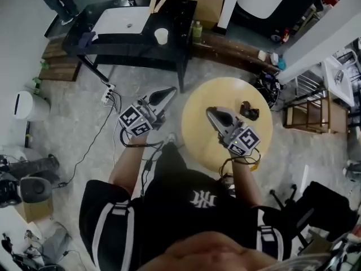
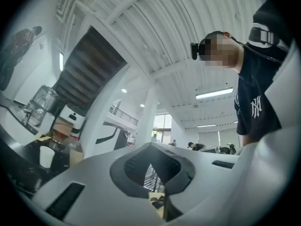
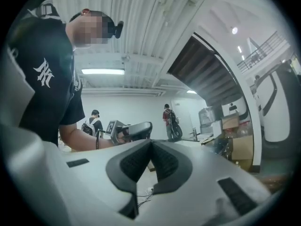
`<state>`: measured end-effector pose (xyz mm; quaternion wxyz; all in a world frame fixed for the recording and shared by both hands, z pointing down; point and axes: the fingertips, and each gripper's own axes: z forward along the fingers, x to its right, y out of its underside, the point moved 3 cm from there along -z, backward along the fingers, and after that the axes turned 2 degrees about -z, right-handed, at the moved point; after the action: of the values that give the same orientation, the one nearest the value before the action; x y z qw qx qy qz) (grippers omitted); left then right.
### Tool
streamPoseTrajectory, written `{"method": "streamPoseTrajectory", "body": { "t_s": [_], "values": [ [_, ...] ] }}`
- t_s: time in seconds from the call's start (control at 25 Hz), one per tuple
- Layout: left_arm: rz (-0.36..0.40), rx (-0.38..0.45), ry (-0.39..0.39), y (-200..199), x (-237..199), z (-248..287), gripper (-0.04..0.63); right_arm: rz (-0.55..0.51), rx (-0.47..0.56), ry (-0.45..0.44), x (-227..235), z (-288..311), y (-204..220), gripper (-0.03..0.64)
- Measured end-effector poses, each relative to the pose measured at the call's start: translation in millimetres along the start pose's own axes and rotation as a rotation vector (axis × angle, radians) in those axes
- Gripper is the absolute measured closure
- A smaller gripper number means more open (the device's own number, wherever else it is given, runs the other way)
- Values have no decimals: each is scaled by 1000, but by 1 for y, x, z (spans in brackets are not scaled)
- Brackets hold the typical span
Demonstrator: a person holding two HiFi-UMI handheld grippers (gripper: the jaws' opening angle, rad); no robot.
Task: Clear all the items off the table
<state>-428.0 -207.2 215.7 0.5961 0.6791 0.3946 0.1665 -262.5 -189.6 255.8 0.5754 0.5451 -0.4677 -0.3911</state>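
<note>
A round yellow table (image 1: 198, 130) stands in front of me in the head view. A small dark object (image 1: 249, 110) lies on its far right part; the left gripper view shows a sliver of that object (image 2: 158, 202) below its jaws. My left gripper (image 1: 169, 90) is held off the table's left edge, above the floor, jaws shut with nothing between them (image 2: 151, 147). Over the table's middle, left of the dark object, my right gripper (image 1: 210, 112) is also shut and empty (image 3: 151, 142). In the right gripper view the left gripper (image 3: 134, 131) shows ahead.
A black desk (image 1: 175, 21) beyond the table carries a white cup (image 1: 161, 36) and a green bottle (image 1: 197, 31). A power strip (image 1: 107, 94) with cables lies on the floor at left. A wooden shelf (image 1: 316, 114) stands right of the table.
</note>
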Motion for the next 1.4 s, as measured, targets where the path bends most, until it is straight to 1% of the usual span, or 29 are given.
{"method": "streamPoseTrajectory", "body": {
  "t_s": [0.08, 0.16, 0.2, 0.24, 0.28, 0.36, 0.4, 0.48, 0.56, 0.64, 0.68, 0.72, 0.76, 0.88, 0.92, 1.04, 1.12, 1.2, 1.28, 1.4],
  "values": [
    [25, -50, 37, 10, 62, 13, 581, -16, 17, -13, -27, -44, -9, 614],
    [64, -122, 73, 30, 126, 22, 581, -41, 50, 11, -54, -92, -13, 614],
    [68, -149, 84, 46, 159, 22, 581, -53, 69, 33, -69, -119, -10, 614],
    [52, -162, 88, 63, 191, 21, 581, -61, 82, 54, -84, -146, -4, 614],
    [17, -158, 88, 78, 219, 18, 581, -59, 89, 68, -99, -171, 5, 614],
    [-66, -127, 92, 99, 269, 15, 581, -22, 91, 75, -123, -212, 22, 614],
    [-94, -120, 99, 107, 291, 15, 581, 4, 90, 73, -132, -228, 29, 614],
    [-113, -150, 129, 121, 327, 17, 581, 34, 92, 69, -146, -250, 34, 614],
    [-83, -215, 172, 126, 354, 14, 581, 30, 101, 69, -160, -256, 29, 614],
    [-35, -281, 204, 123, 368, 5, 581, 14, 110, 73, -172, -254, 15, 614],
    [-18, -309, 206, 122, 370, 0, 581, 5, 110, 74, -177, -252, 7, 614],
    [-18, -329, 204, 121, 369, -4, 581, -4, 104, 74, -179, -249, 1, 614],
    [-41, -337, 204, 121, 368, -7, 581, -12, 92, 76, -181, -246, -4, 614],
    [-155, -302, 212, 121, 361, -15, 581, -21, 57, 104, -188, -240, -12, 614],
    [-172, -283, 215, 119, 360, -15, 582, -22, 48, 116, -191, -241, -14, 614],
    [-169, -226, 224, 109, 359, -15, 581, -29, 6, 135, -200, -249, -13, 614],
    [-175, -204, 225, 105, 357, -18, 581, -26, -19, 151, -203, -251, -11, 614],
    [-169, -212, 232, 105, 355, -21, 581, -36, -21, 153, -207, -247, -14, 614],
    [-156, -221, 233, 107, 354, -24, 581, -53, -20, 138, -213, -240, -17, 614],
    [-156, -218, 233, 107, 358, -30, 581, -59, -29, 121, -224, -234, -16, 614]
  ]
}}
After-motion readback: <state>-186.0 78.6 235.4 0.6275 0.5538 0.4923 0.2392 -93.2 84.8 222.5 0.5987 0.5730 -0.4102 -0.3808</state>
